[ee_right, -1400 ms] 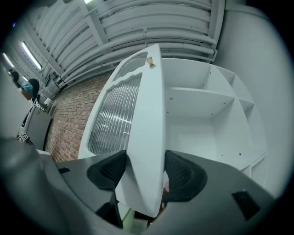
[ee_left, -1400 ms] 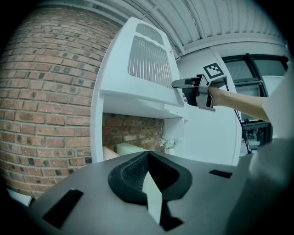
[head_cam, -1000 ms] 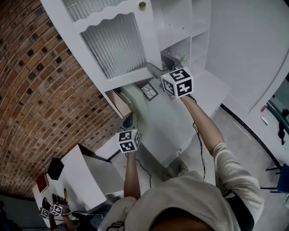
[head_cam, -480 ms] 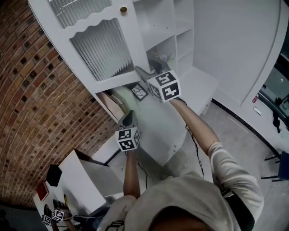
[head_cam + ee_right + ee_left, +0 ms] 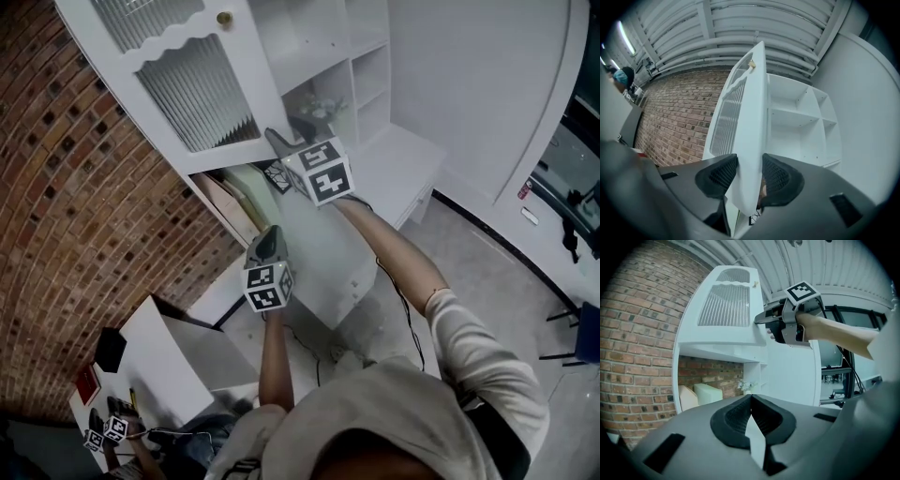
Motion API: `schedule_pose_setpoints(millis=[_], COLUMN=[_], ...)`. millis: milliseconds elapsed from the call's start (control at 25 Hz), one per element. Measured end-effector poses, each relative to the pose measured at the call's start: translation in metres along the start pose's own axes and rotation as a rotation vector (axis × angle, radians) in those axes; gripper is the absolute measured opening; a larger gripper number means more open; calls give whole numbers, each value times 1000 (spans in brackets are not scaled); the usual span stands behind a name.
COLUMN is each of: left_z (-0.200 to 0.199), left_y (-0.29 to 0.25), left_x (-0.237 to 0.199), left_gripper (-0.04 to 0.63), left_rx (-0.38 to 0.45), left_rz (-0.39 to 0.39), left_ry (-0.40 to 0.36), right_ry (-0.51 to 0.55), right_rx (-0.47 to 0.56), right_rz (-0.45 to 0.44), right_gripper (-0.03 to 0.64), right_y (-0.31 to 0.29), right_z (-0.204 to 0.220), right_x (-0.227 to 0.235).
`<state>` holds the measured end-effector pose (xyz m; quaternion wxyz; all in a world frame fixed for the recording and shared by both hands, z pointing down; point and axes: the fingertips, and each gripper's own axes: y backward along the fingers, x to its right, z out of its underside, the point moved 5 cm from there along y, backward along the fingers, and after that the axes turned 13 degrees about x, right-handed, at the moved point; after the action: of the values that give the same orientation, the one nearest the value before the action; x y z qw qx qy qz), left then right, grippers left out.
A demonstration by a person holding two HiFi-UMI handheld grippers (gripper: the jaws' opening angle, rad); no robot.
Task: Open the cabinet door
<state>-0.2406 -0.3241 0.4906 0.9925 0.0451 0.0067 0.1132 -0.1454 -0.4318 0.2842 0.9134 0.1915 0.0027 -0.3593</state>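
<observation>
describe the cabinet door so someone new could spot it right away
A tall white cabinet stands by the brick wall. Its door hangs open on the wall side. Unlike the plain shelves beside it, it has ribbed panels and a small brass knob.

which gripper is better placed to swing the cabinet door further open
Right. The right gripper has the cabinet door edge between its jaws, which have just been closing. The left gripper is shut, empty, away from the door.

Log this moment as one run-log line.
right tongs: jaws just closing, now clamped on cabinet door edge | left tongs: shut, empty, clear of cabinet | door: part open
</observation>
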Motion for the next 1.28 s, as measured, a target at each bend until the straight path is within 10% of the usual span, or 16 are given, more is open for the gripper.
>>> schedule_pose_setpoints(millis=[480,1280], left_z=[-5,-21], left_y=[78,73], left_x=[28,29], left_gripper=[26,26], left_rx=[-11,8], left_rz=[-48,-14], left_ry=[-5,-14], right_ry=[16,15], right_rx=[-10,58], right_rz=[-6,-288], right_gripper=[130,112], right_y=[41,71], right_z=[-25,-52], right_x=[-49,-177])
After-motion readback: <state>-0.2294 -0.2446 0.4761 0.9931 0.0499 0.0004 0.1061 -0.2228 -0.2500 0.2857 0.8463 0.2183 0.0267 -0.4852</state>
